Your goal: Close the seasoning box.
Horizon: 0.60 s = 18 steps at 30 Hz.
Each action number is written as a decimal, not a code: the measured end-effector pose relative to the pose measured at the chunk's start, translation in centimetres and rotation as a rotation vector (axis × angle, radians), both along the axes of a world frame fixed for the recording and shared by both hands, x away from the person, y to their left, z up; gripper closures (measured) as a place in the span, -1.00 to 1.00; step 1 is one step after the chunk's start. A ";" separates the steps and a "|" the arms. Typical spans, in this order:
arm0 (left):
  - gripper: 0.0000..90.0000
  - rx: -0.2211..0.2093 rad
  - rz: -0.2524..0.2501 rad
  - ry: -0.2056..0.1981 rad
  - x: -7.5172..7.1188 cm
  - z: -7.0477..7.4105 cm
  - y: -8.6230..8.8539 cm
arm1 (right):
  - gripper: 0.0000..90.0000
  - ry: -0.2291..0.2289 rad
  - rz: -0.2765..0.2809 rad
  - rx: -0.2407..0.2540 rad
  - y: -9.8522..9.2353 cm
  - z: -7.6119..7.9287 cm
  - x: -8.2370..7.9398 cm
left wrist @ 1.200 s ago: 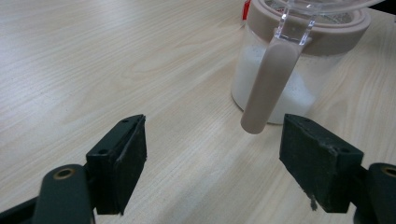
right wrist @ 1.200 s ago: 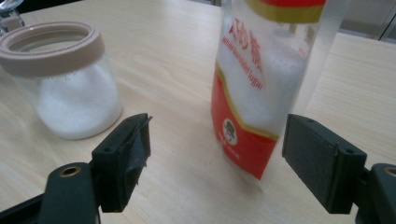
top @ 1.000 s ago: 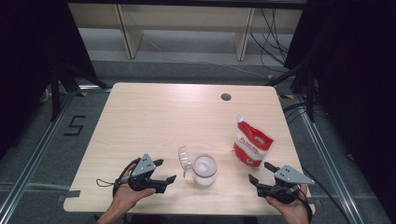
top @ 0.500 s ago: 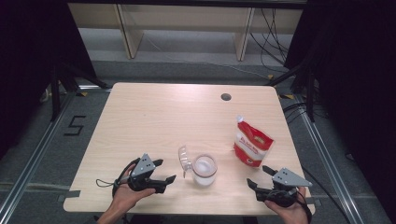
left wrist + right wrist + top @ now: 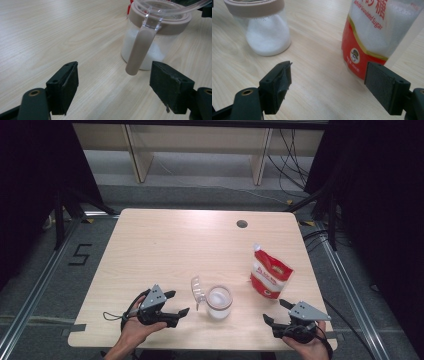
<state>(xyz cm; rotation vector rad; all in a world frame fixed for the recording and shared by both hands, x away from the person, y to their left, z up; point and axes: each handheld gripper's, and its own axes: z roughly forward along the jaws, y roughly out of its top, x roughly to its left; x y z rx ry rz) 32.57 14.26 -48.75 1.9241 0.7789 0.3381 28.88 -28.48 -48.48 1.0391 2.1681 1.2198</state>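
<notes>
We note light wood table, round dark hole near its far right corner. Beyond far edge we see pale shelving with wooden uprights, black cables trailing on grey floor beside it. Black "5" mark on floor left of table. Black curtains at both sides. Metal rail runs along floor at left.

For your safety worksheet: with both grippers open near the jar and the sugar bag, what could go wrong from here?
1. The clear glass jar of white sugar stands with its hinged lid open; a bump from the left gripper might spill it.
2. The upright red-and-white sugar pouch could topple if the right gripper nudges it.
</notes>
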 end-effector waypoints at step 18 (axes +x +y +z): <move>0.32 -0.062 -0.073 -0.048 -0.7 1.4 -1.2 | -0.47 0.037 -0.027 0.003 0.3 -0.1 -0.2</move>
